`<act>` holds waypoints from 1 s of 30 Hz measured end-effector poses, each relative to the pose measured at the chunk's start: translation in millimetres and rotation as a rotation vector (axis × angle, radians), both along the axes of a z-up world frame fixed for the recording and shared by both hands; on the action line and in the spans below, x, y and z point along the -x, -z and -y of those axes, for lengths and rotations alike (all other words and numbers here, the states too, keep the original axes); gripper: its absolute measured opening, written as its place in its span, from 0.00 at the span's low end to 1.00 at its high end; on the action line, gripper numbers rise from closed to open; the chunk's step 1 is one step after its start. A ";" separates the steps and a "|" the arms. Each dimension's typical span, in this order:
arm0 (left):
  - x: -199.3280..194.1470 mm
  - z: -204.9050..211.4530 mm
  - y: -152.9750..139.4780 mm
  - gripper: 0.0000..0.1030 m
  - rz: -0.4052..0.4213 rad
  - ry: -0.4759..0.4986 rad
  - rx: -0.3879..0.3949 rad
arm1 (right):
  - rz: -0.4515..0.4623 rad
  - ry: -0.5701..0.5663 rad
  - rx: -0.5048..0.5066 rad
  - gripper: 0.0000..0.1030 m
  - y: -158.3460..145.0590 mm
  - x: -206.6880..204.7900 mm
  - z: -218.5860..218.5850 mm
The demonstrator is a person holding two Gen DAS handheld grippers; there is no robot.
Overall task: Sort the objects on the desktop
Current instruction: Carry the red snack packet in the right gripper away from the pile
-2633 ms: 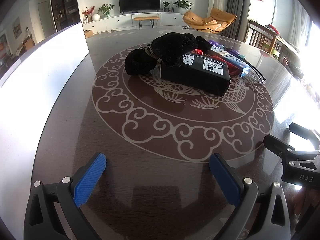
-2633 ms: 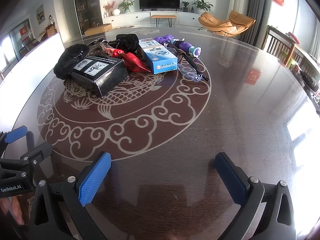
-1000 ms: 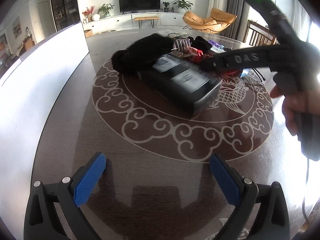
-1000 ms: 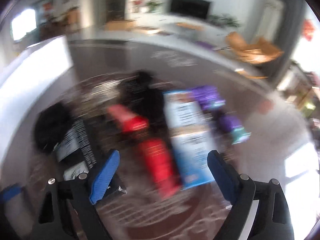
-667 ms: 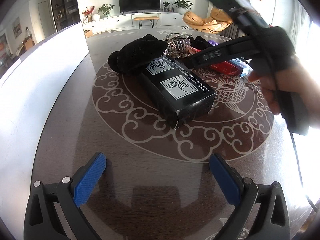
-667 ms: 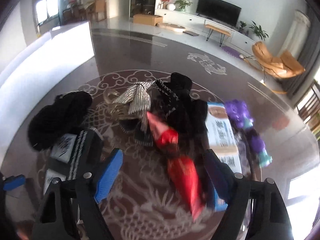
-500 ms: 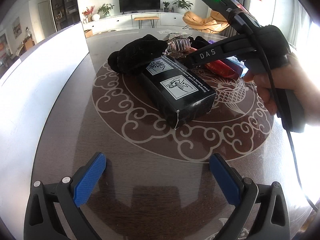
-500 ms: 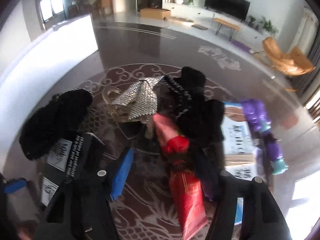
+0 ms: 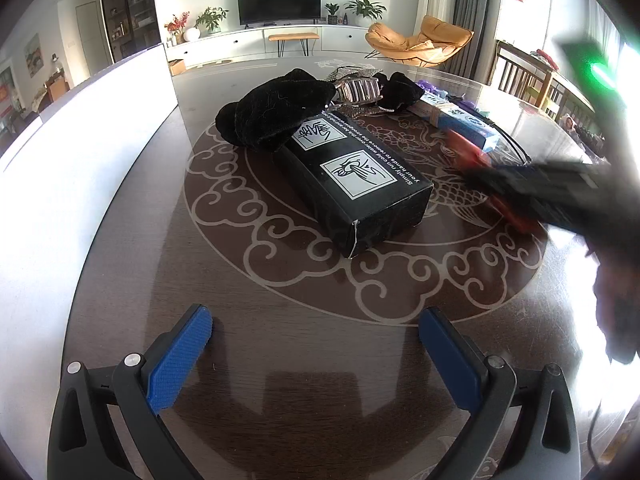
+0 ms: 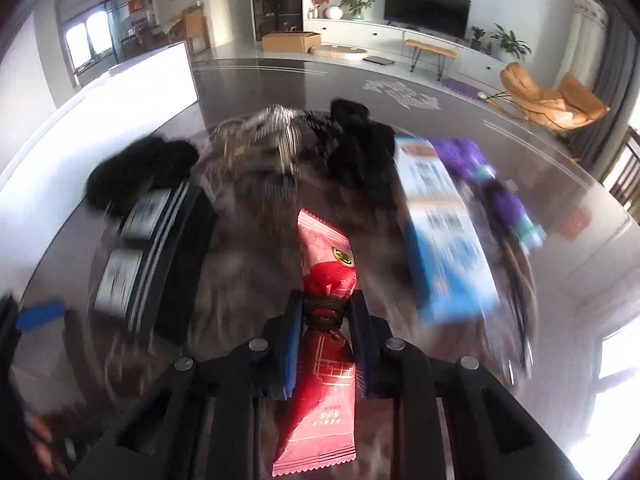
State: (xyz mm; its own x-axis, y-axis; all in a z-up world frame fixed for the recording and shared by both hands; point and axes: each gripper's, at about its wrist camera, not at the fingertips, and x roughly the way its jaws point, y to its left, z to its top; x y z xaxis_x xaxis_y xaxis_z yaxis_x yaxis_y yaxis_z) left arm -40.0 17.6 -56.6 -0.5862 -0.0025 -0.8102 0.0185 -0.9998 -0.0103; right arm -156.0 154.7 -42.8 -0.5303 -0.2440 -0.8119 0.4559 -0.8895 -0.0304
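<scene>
My right gripper (image 10: 326, 316) is closing on a red snack packet (image 10: 324, 280). Its blue pads pinch the packet's string-tied waist, and the packet lies lengthwise between the jaws above the dark round table (image 10: 560, 300). From the left wrist view that gripper (image 9: 560, 196) is a dark blur at the right, with the red packet (image 9: 468, 152) under it. My left gripper (image 9: 316, 344) is open and holds nothing, low over the table's near part (image 9: 280, 352). A black box (image 9: 356, 184) lies in front of it, partly under a black furry cloth (image 9: 276, 114).
A blue box (image 10: 444, 232), a purple toy (image 10: 504, 192), a silver mesh piece (image 10: 276, 132) and a black pouch (image 10: 360, 148) lie in a cluster at the table's centre. A white panel (image 9: 80, 168) borders the table's left. A person's hand (image 9: 616, 304) holds the right gripper.
The right gripper reached into the pile, shoving the black box aside, then closed its jaws on the red packet and pulled back toward the right. The left gripper stayed still.
</scene>
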 end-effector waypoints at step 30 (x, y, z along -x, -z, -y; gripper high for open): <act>0.5 -1.3 0.5 1.00 0.000 -0.001 0.000 | -0.009 0.152 0.021 0.90 8.6 -70.6 -75.2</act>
